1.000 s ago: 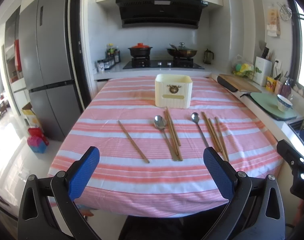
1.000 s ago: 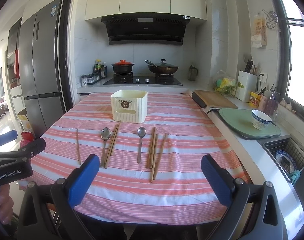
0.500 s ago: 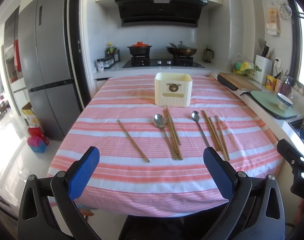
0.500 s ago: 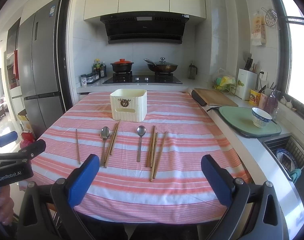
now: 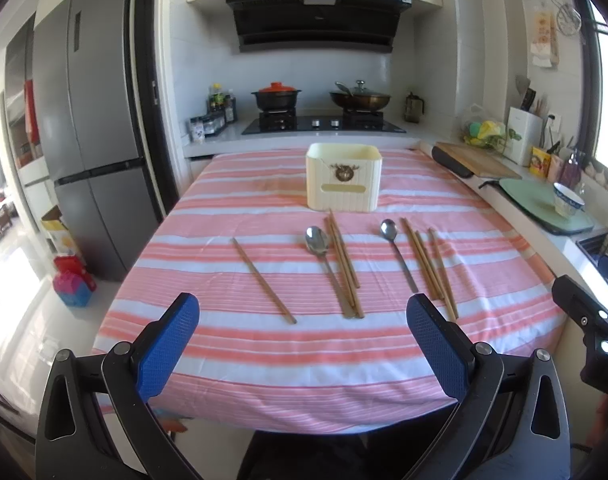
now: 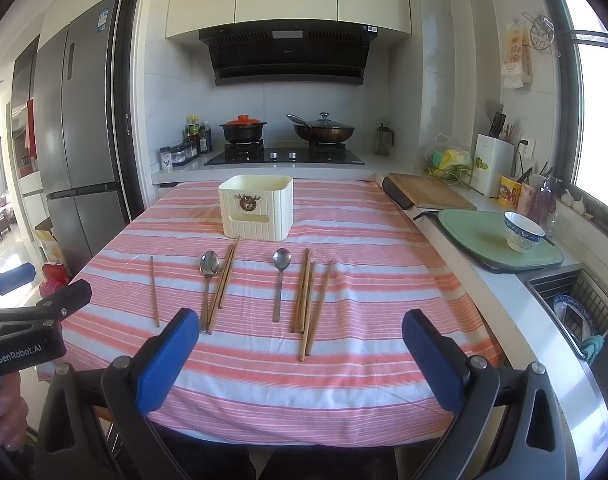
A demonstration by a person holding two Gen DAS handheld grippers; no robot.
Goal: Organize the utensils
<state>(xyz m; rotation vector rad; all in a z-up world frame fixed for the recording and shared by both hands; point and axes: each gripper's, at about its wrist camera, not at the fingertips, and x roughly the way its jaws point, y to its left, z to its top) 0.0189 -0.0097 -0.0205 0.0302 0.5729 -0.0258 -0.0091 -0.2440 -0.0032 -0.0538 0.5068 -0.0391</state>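
A cream utensil box point(image 5: 344, 178) point(image 6: 256, 207) stands at the middle of the striped table. In front of it lie a single chopstick point(image 5: 263, 280) point(image 6: 154, 291), a spoon point(image 5: 319, 242) point(image 6: 209, 266) beside a chopstick pair point(image 5: 344, 264) point(image 6: 223, 286), a second spoon point(image 5: 396, 246) point(image 6: 280, 274), and three more chopsticks point(image 5: 430, 266) point(image 6: 310, 300). My left gripper point(image 5: 304, 342) is open and empty above the table's near edge. My right gripper point(image 6: 295, 346) is open and empty, also near the front edge. The left gripper shows at the right wrist view's left edge point(image 6: 27, 312).
A counter runs along the table's right side with a cutting board point(image 6: 428, 196), a green mat point(image 6: 500, 240) bearing a bowl point(image 6: 522, 232), and a sink point(image 6: 576, 304). A stove with pots point(image 5: 320, 120) is behind. A refrigerator point(image 5: 87, 152) stands left.
Both grippers have risen slightly and tilted a little; the table shifts slightly in view. Nothing on the table has moved.
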